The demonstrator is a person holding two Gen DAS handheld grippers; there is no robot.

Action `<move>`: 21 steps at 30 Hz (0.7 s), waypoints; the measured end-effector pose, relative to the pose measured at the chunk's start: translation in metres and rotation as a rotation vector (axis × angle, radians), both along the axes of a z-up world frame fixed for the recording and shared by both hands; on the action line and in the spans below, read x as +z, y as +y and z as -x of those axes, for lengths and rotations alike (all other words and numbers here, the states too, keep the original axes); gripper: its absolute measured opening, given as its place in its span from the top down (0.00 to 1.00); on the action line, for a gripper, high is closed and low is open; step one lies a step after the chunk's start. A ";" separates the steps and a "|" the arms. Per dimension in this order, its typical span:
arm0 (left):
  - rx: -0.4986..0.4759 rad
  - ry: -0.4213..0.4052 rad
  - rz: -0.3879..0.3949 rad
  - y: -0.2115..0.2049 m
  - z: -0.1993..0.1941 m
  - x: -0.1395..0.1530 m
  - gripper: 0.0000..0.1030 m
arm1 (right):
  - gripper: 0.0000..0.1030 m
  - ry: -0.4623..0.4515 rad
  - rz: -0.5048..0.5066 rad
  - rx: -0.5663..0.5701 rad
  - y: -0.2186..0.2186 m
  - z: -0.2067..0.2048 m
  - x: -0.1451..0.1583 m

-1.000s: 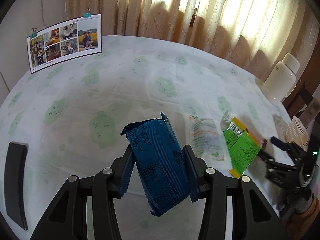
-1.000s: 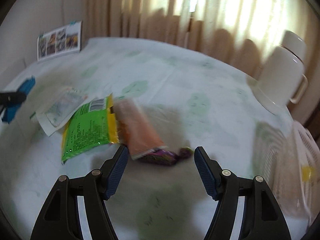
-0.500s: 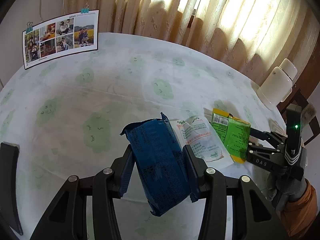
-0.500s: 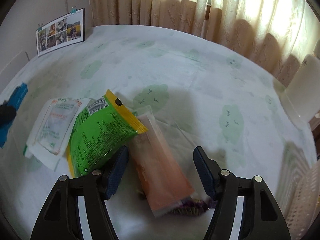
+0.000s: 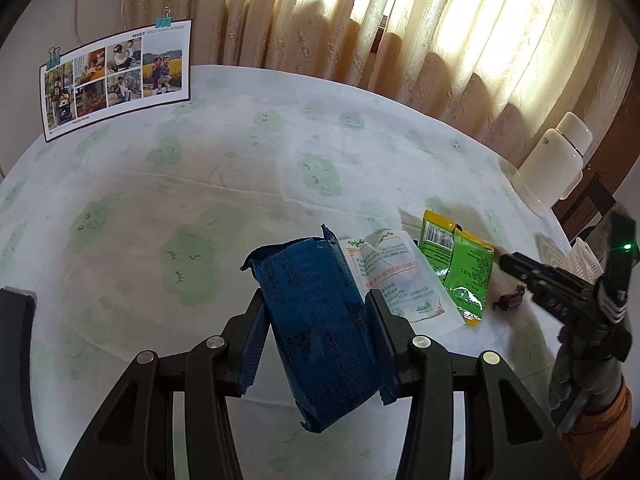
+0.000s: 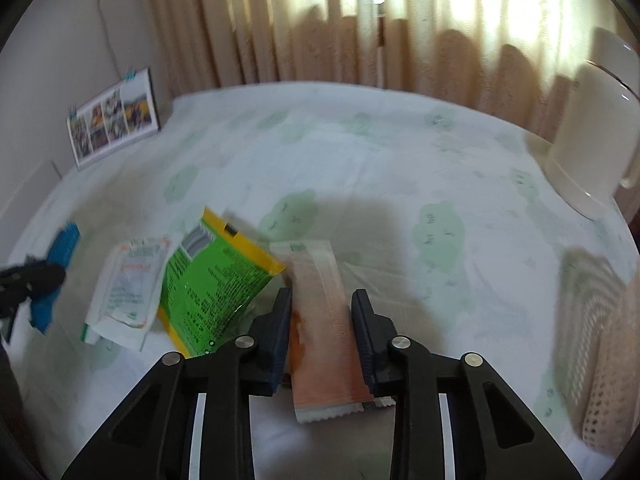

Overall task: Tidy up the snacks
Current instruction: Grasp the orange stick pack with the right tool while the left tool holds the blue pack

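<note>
My left gripper (image 5: 318, 334) has its fingers clamped on the dark blue snack pack (image 5: 320, 328), held above the bench (image 5: 240, 184) with its long axis running away from me, far end tipped slightly left. My right gripper (image 6: 322, 326) pinches the orange-pink sachet (image 6: 320, 320), long axis also pointing away. The green packet (image 6: 212, 280) and white sachet (image 6: 128, 284) lie overlapping just left of it, toward the bench's near right edge. A purple candy (image 5: 510, 300) sits beside them. The left and far bench stretches show only cloth.
</note>
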State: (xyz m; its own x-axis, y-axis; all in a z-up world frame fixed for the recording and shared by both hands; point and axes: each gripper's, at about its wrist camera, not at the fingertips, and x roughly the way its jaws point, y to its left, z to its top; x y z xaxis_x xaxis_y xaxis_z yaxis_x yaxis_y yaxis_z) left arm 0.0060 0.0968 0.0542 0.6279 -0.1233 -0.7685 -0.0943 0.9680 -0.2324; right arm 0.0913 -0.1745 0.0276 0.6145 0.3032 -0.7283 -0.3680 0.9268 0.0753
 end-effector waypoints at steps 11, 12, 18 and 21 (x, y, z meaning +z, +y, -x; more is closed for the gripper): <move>-0.020 -0.016 -0.017 -0.012 0.002 0.009 0.57 | 0.73 0.033 -0.049 -0.050 -0.034 0.010 -0.003; -0.022 -0.016 -0.018 -0.012 0.002 0.009 0.57 | 0.72 0.049 -0.061 -0.057 -0.036 0.008 -0.005; -0.028 -0.018 -0.019 -0.014 0.002 0.010 0.57 | 0.37 0.054 -0.091 -0.031 -0.037 -0.002 -0.007; -0.029 -0.017 -0.020 -0.014 0.002 0.010 0.57 | 0.37 0.056 -0.055 -0.006 -0.030 -0.010 -0.010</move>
